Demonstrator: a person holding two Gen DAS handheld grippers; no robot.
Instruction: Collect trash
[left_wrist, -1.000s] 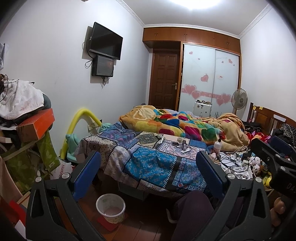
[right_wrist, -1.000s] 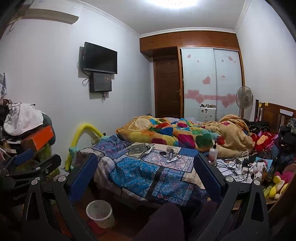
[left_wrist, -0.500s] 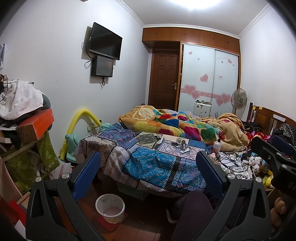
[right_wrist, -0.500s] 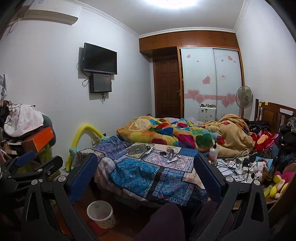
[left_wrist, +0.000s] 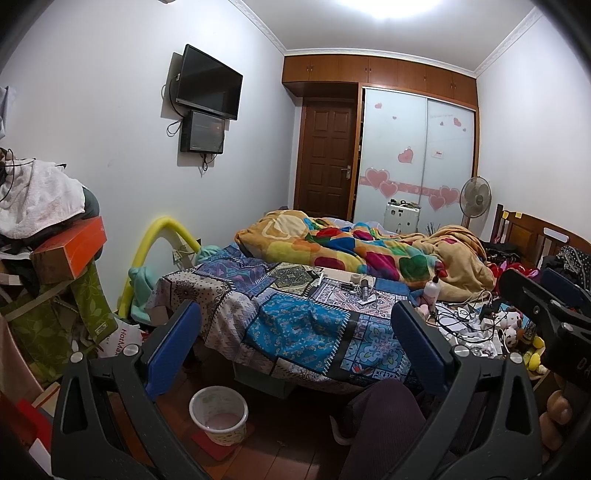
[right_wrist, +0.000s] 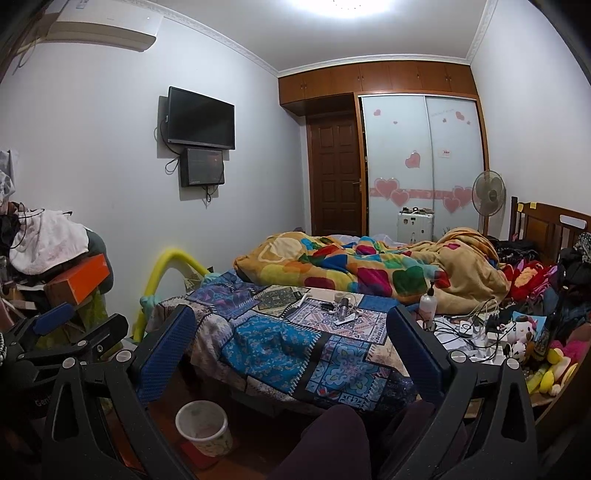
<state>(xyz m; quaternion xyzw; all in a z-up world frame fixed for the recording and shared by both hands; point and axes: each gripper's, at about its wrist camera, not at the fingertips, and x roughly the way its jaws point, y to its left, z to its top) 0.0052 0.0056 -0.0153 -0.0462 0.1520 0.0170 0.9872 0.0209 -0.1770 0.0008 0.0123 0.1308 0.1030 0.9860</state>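
Observation:
A small pale trash bin stands on the wooden floor by the bed's near corner. Small loose items lie on the patchwork bedspread; what they are is too small to tell. My left gripper is open, blue pads wide apart, held above the floor and facing the bed with nothing between them. My right gripper is open too, also empty, a little right of the left one. Each gripper shows at the edge of the other's view.
A colourful duvet covers the far bed. Cables, a pump bottle and soft toys crowd the right side. A pile of clothes and an orange box stands at left. A person's knees are below the grippers.
Both views have shifted very slightly; the grippers stay open and nothing in the room has moved.

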